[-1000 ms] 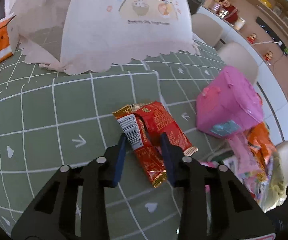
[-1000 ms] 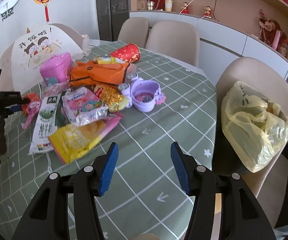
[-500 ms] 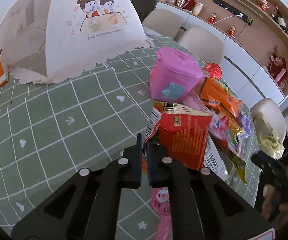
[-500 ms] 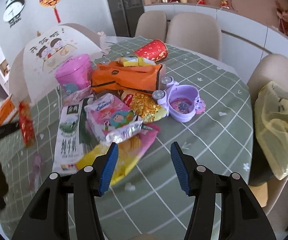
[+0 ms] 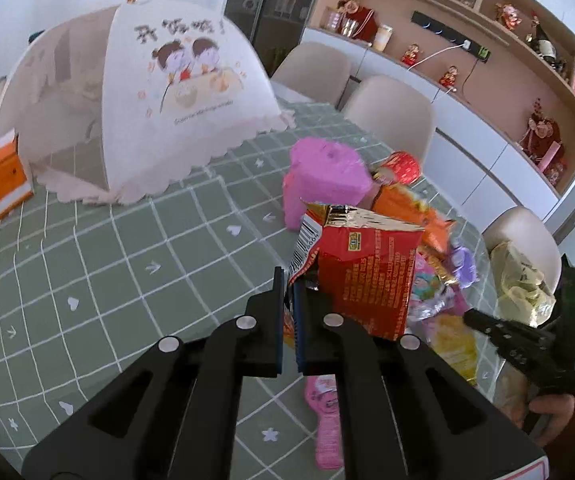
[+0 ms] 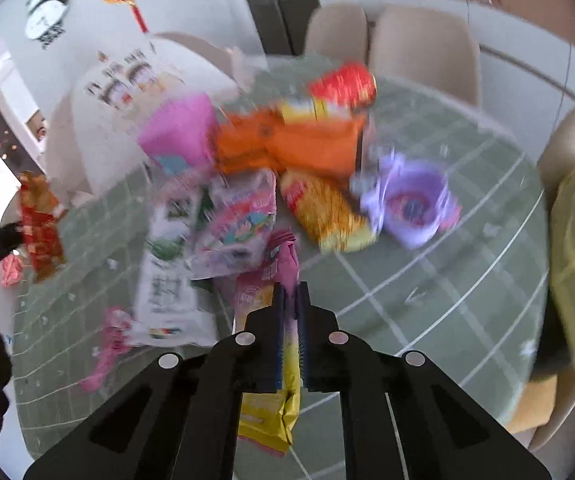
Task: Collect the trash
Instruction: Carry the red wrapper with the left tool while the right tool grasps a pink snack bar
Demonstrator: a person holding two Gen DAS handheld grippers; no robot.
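Left gripper (image 5: 288,300): fingers all but together, clamped on the edge of a red snack wrapper (image 5: 367,276). Wrapper hangs clear of the table (image 5: 107,272), gold foil rim at its top, barcode strip at its left edge, small print across the red face. Gripper points forward and down over the green checked cloth.

Right gripper (image 6: 290,320): jaws have just been closing and now stand nearly together, pinching a yellow-and-pink snack bag (image 6: 271,368). Bag's pink end sticks up past the fingertips; its yellow end lies below, under the gripper body. This view is blurred. Gripper tilts steeply down toward the table edge nearest the camera.

In the left wrist view the right gripper shows at lower right, a hand (image 5: 551,412) wrapped around its handle.

Remaining litter sits in a heap mid-table: pink tub (image 6: 179,136), orange bag (image 6: 291,144), red cup (image 6: 343,84) on its side, gold-and-red packet (image 6: 323,212), lilac plastic case (image 6: 411,204), white-and-green carton (image 6: 167,264) lying flat, pink cartoon-printed pouch (image 6: 243,224).

Yellow plastic bag (image 5: 523,284) rests on a beige chair (image 5: 523,232) beside the table. White mesh food cover (image 5: 135,96) stands at the far side.
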